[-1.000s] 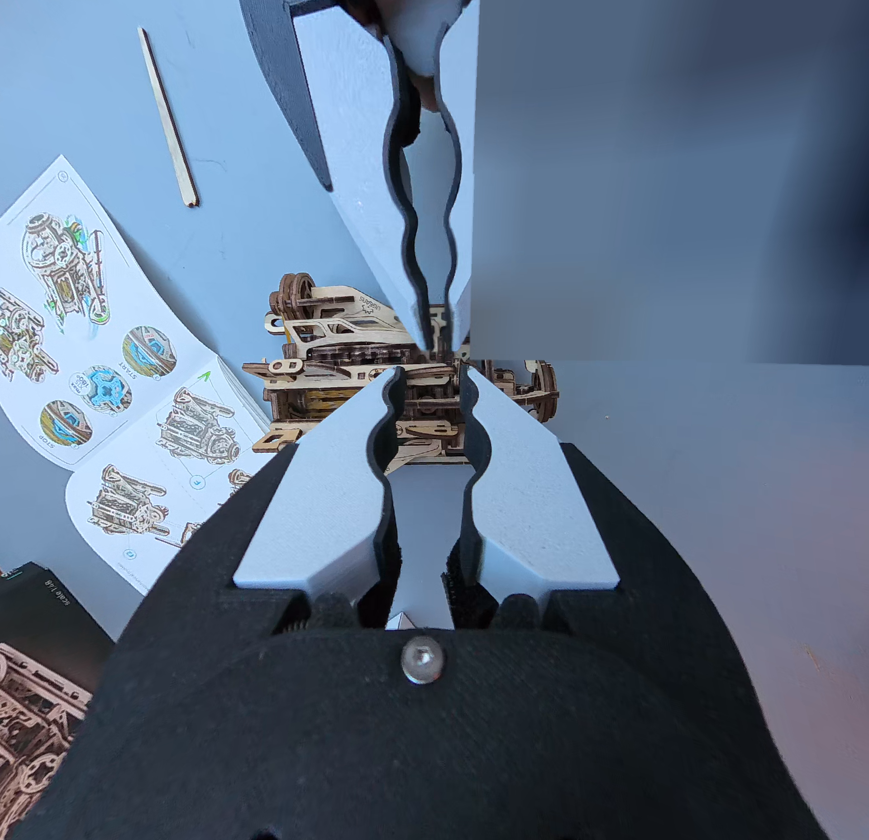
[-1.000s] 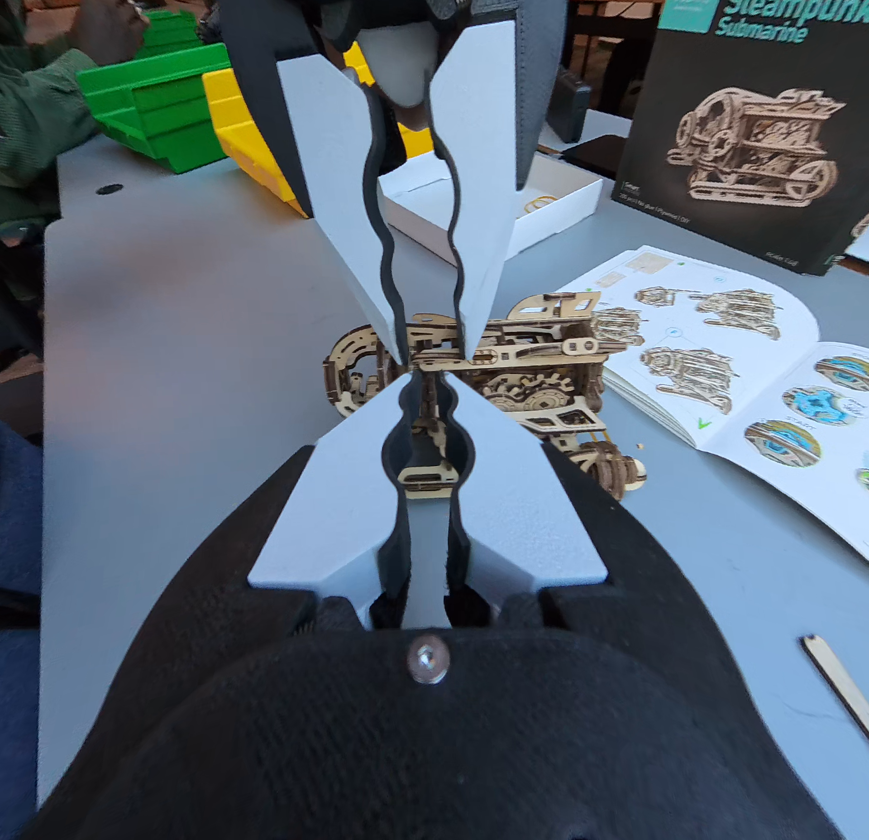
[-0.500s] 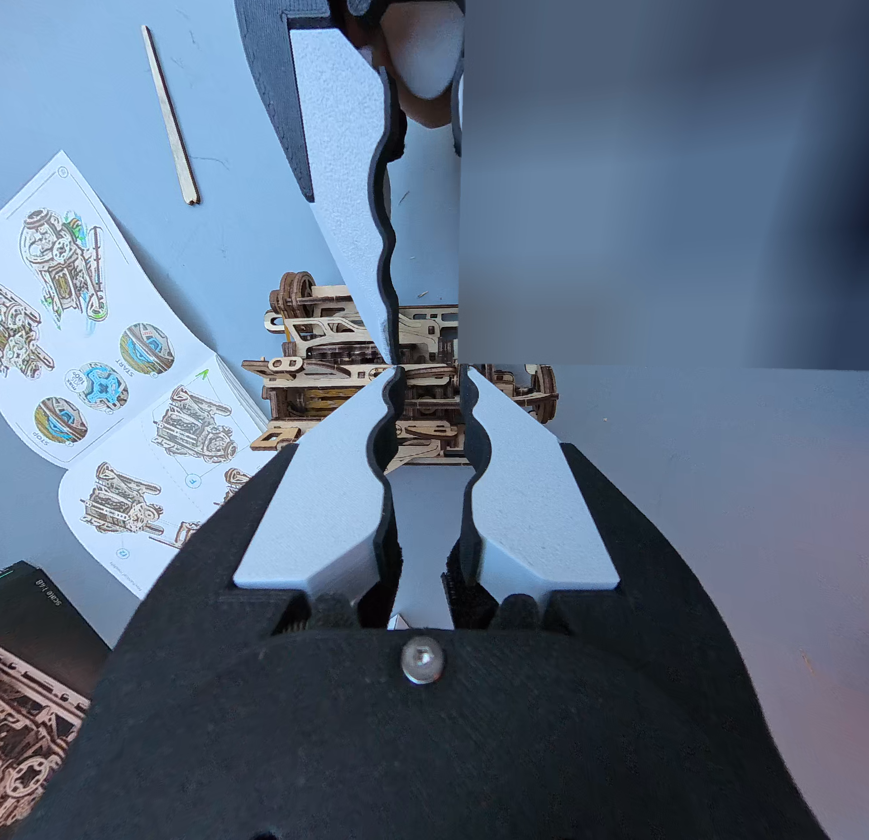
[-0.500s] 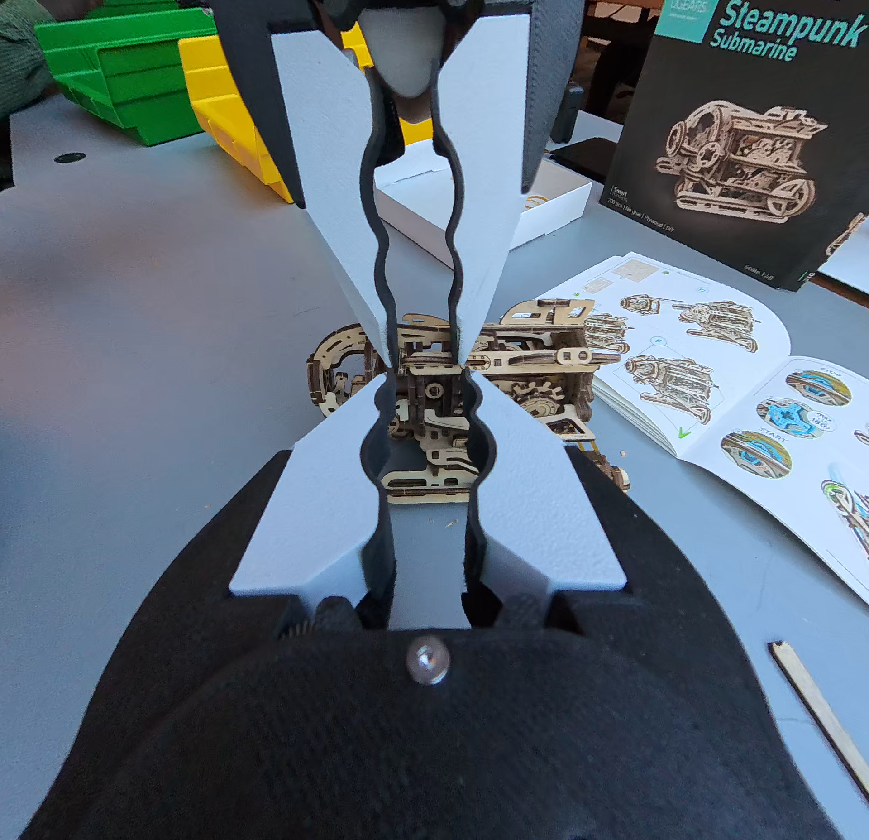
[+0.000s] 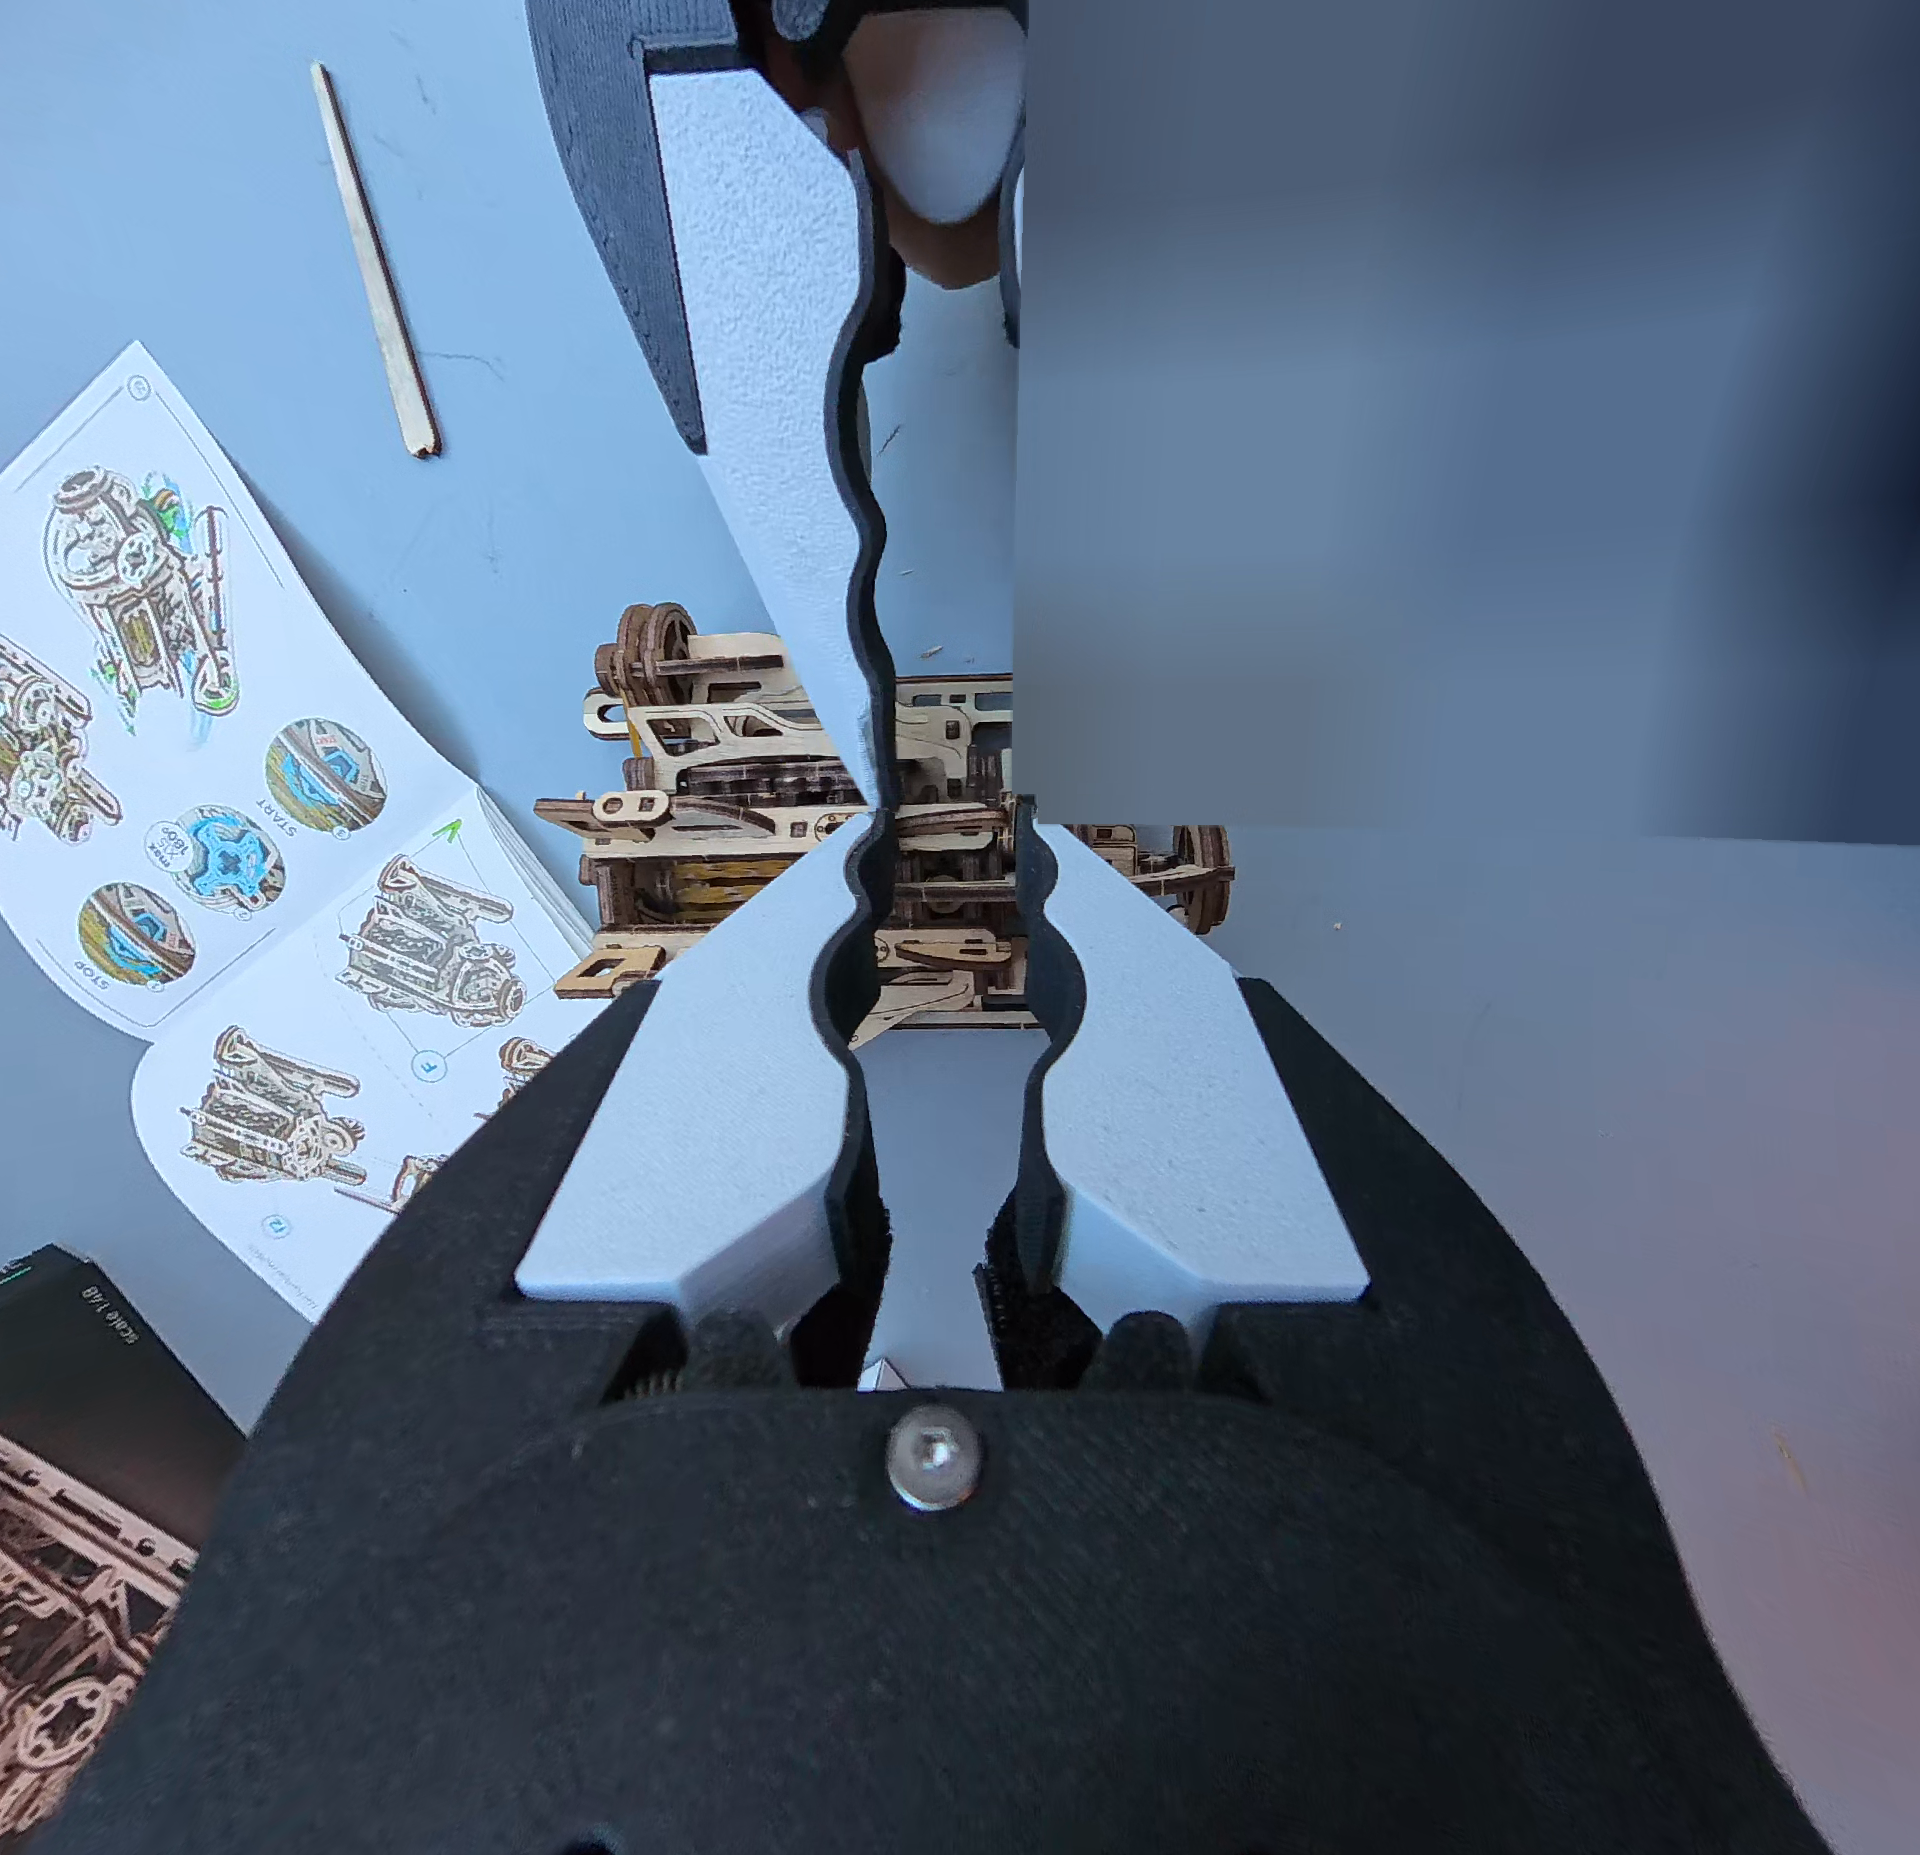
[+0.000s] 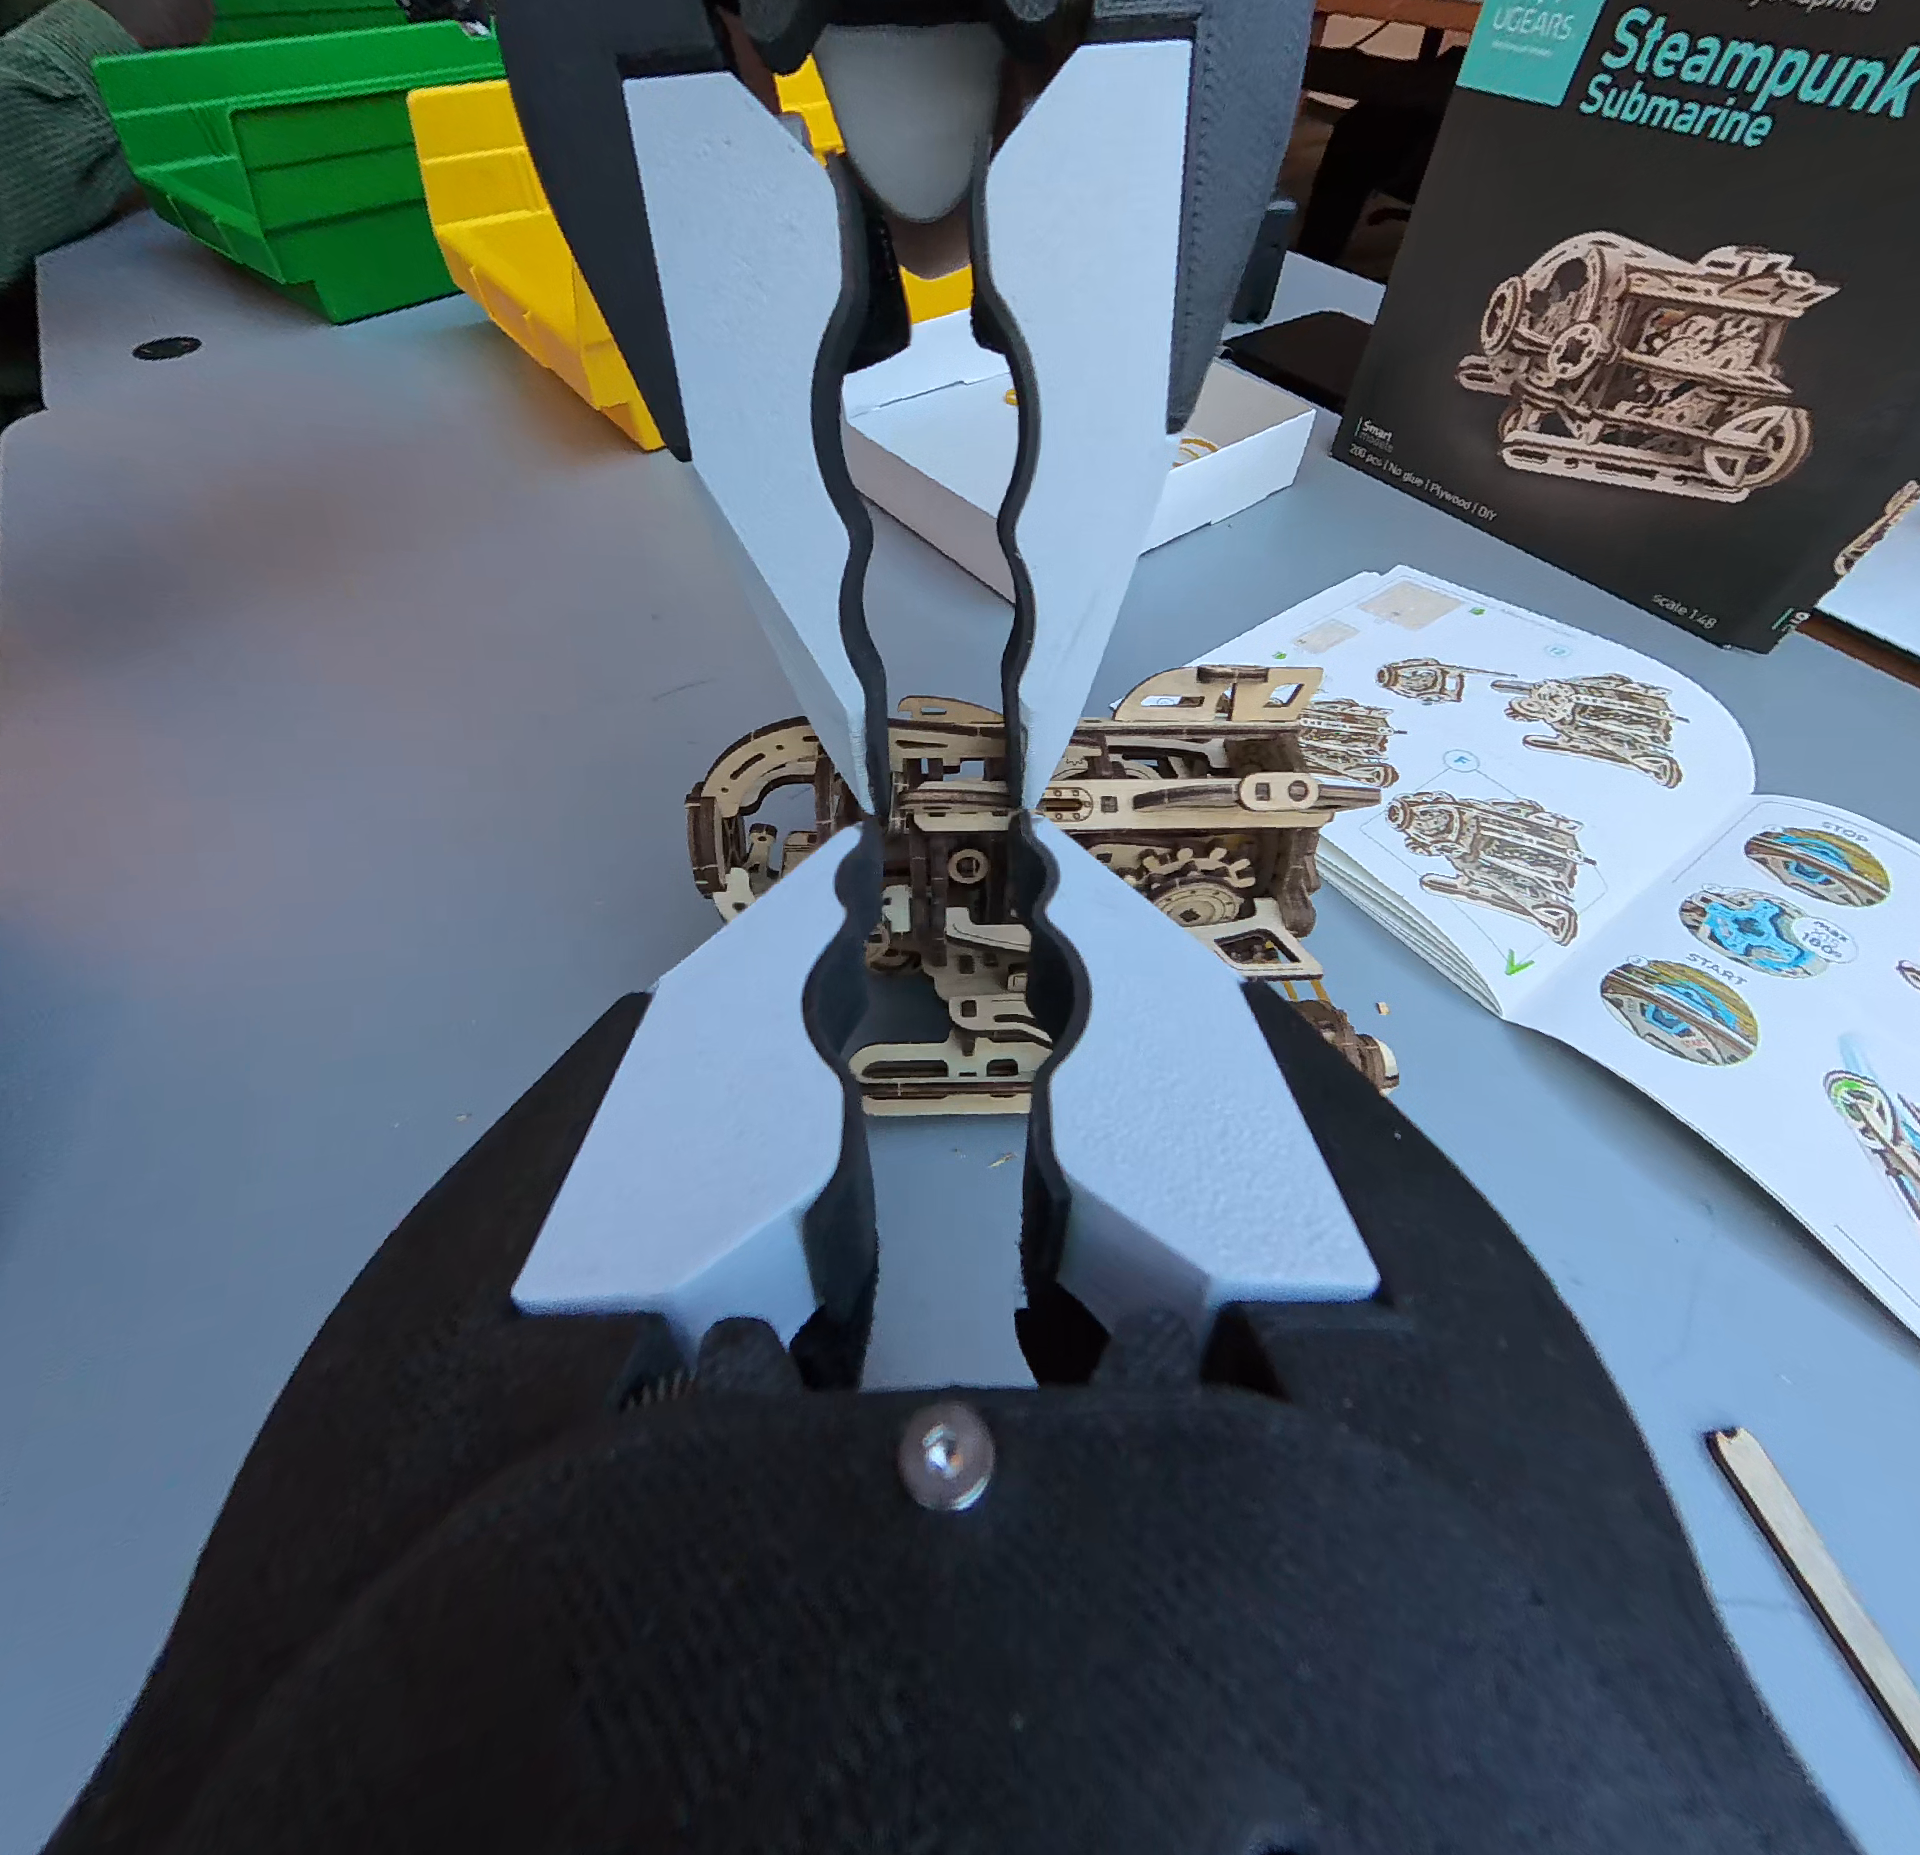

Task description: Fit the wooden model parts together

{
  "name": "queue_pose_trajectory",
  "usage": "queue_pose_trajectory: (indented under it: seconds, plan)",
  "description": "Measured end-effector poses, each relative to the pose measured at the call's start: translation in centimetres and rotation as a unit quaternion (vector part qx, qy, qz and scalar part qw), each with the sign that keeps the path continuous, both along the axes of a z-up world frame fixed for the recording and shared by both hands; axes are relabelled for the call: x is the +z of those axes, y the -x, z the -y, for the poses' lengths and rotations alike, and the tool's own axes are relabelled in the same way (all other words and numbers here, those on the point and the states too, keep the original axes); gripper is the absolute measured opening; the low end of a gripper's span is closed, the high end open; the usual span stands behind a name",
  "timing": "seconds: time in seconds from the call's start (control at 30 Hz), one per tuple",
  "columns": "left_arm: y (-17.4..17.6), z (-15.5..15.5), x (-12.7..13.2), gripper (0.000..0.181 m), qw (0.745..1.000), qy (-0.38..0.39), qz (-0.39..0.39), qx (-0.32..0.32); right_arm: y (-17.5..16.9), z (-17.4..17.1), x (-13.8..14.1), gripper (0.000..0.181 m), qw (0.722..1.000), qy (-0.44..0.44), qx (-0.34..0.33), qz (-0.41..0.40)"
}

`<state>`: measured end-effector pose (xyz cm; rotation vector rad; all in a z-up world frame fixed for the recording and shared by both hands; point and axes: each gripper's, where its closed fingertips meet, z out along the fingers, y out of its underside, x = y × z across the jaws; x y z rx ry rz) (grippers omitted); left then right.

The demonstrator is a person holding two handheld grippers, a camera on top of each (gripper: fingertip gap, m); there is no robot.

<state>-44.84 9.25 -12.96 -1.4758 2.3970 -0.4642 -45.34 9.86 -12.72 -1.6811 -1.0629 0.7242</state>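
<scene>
I am bracketing the pale laser-cut wooden model (image 6: 1039, 870) on the grey table (image 6: 364, 766); left gripper (image 5: 945, 829) and right gripper (image 6: 945, 829) are both gaping narrowly, empty, meeting tip-to-tip for opposed squeezing.

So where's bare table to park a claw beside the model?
Free: the grey table on the far side of the wooden model from the booklet, short of the green bin and yellow bin. Crowded: booklet side, with the white tray and box behind.
</scene>
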Motion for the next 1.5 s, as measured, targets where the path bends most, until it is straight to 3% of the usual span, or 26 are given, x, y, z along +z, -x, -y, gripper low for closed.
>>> queue_pose_trajectory:
  seconds: [1.0, 1.5]
  plan:
    - [0.04, 0.16, 0.15, 0.026, 1.0, 0.019, -0.014, 0.016, 0.03, -0.12, 0.04, 0.023, 1.0, -0.003, -0.004, -0.006]
    - [0.32, -0.19, -0.11, 0.028, 0.995, -0.054, -0.063, -0.049, 0.13, -0.18, 0.04, 0.024, 1.0, -0.002, -0.002, -0.006]
